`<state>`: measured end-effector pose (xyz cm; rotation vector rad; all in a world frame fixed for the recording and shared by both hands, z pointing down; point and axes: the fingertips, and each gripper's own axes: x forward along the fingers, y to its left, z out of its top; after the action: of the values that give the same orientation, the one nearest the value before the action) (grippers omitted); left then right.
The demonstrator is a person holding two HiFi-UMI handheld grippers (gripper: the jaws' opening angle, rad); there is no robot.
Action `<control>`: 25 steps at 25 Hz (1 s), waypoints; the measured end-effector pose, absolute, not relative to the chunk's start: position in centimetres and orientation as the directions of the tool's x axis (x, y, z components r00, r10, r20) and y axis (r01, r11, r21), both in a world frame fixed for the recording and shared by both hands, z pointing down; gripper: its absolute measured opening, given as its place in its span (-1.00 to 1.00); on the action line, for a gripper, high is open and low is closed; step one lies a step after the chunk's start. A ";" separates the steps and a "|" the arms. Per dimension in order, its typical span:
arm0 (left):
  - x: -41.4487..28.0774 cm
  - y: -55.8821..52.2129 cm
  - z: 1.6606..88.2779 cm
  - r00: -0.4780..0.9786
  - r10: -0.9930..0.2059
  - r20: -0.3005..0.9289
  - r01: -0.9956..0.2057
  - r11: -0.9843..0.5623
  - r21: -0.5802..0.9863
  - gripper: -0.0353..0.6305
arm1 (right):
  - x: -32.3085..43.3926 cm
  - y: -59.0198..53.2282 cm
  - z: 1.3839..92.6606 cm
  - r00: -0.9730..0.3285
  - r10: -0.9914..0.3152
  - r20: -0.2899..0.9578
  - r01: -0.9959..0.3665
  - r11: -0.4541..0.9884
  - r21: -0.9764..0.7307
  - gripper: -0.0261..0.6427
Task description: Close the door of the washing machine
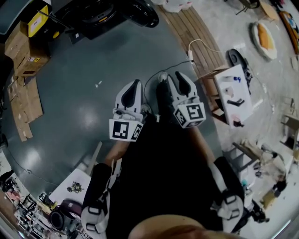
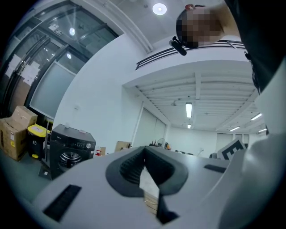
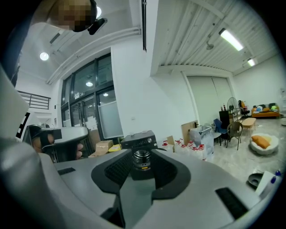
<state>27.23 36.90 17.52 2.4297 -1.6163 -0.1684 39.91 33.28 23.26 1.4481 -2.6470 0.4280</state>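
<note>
The black washing machine (image 1: 98, 16) stands at the far end of the grey floor; a dark rounded door (image 1: 142, 14) seems swung out at its right. Both grippers are held close to the person's body, well short of the machine. In the head view my left gripper (image 1: 135, 85) has its jaws together and holds nothing. In the left gripper view the machine (image 2: 69, 150) is off to the left of the left gripper (image 2: 144, 154). My right gripper (image 1: 173, 78) is open and empty. In its own view the right gripper (image 3: 142, 172) frames the distant machine (image 3: 139, 142) between its jaws.
Cardboard boxes (image 1: 23, 46) and a yellow container (image 1: 37, 21) sit left of the machine. Wooden planks (image 1: 194, 35) and a white board (image 1: 233, 93) lie to the right. A thin cable (image 1: 156, 74) runs over the floor by the feet. Clutter fills the lower left corner.
</note>
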 end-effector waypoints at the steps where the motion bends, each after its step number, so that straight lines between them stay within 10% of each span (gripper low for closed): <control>1: 27.3 36.0 17.7 0.385 -0.922 0.028 -0.897 -0.367 0.244 -0.88 | 39.9 32.2 23.6 -0.550 -0.807 0.216 -0.834 0.514 -0.202 -0.60; 25: 30.7 6.4 17.7 0.219 -0.971 0.096 -0.954 -0.192 0.229 -0.88 | 39.7 -1.1 28.4 -0.708 -0.632 0.314 -0.702 0.680 -0.213 -0.60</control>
<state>30.68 6.40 17.67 2.2538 -1.8231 -0.1023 39.71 -1.13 28.39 1.0778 -2.6779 0.4728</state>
